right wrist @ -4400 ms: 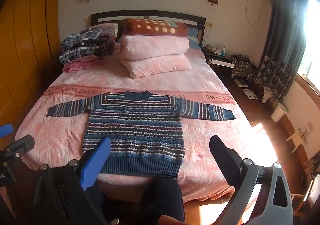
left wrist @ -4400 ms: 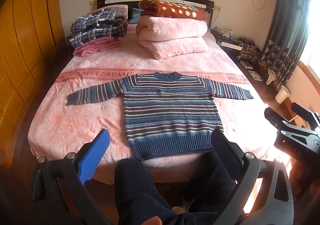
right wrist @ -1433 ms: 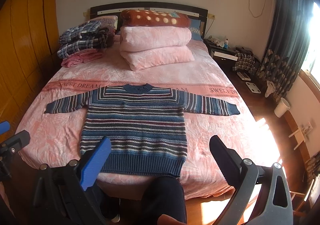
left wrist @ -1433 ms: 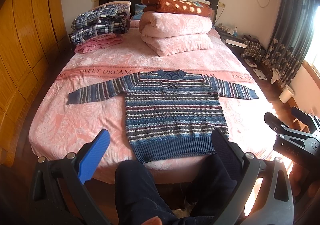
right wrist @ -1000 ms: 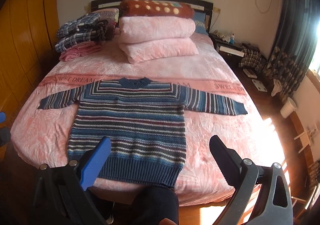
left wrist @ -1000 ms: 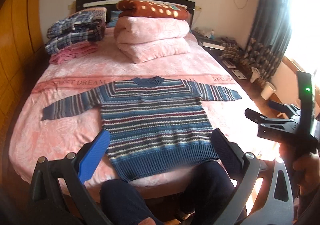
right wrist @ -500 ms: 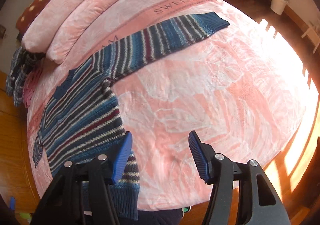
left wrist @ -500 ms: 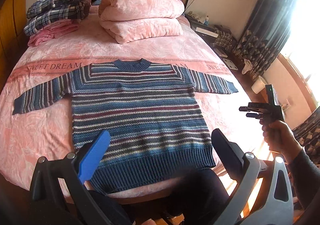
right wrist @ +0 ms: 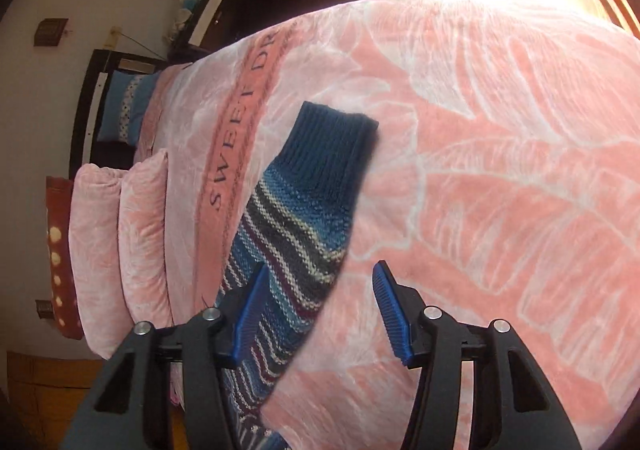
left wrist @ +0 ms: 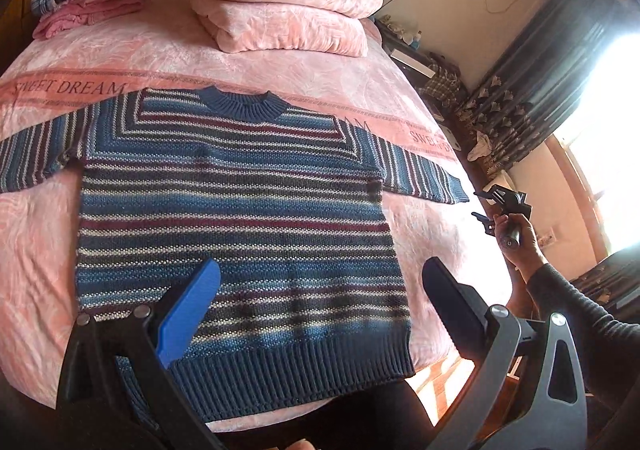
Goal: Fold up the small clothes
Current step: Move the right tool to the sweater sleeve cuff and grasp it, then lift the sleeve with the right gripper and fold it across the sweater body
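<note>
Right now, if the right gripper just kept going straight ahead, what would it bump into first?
Probably the sweater's sleeve: the open right gripper points along it toward the blue cuff, with the pink blanket underneath. Depth is hard to judge.

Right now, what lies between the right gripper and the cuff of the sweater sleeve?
In the right wrist view, only the striped sleeve itself runs from the open right gripper up to its dark blue cuff, flat on the pink bedspread.

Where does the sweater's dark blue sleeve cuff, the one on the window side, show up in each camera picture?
Left wrist view: the cuff lies at middle right, near the bed's edge.
Right wrist view: the cuff sits at the centre, above the open jaws.
Shared landmark: the SWEET DREAM lettering on the pink bedspread.
</note>
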`<action>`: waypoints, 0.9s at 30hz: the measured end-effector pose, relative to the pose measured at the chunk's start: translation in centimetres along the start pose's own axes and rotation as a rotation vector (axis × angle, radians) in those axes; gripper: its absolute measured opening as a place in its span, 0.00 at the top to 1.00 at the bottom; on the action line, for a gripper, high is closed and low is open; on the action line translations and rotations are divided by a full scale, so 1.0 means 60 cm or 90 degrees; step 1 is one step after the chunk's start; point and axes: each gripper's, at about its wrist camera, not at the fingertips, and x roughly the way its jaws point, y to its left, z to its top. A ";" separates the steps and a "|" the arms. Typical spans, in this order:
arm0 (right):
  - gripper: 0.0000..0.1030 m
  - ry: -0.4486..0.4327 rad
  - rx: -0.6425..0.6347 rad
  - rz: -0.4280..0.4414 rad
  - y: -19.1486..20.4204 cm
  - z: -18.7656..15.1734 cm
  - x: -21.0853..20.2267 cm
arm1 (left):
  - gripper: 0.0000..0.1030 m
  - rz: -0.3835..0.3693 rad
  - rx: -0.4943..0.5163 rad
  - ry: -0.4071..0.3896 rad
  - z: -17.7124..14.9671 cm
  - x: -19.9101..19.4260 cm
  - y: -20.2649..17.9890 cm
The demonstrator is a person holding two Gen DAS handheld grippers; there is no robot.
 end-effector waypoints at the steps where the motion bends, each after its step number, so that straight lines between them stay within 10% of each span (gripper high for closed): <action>1: 0.47 -0.006 0.003 0.000 -0.001 0.013 0.011 | 0.03 0.002 -0.004 0.005 0.001 0.010 0.004; 14: 0.53 -0.032 0.018 -0.008 -0.014 0.079 0.093 | 0.03 0.003 -0.096 0.059 -0.004 0.088 0.076; 19: 0.87 -0.032 -0.034 -0.029 0.005 0.087 0.091 | 0.03 -0.040 -0.193 0.109 -0.019 0.113 0.118; 27: 0.89 -0.070 -0.132 0.007 0.109 0.053 0.019 | 0.03 -0.063 -0.222 0.112 -0.031 0.099 0.145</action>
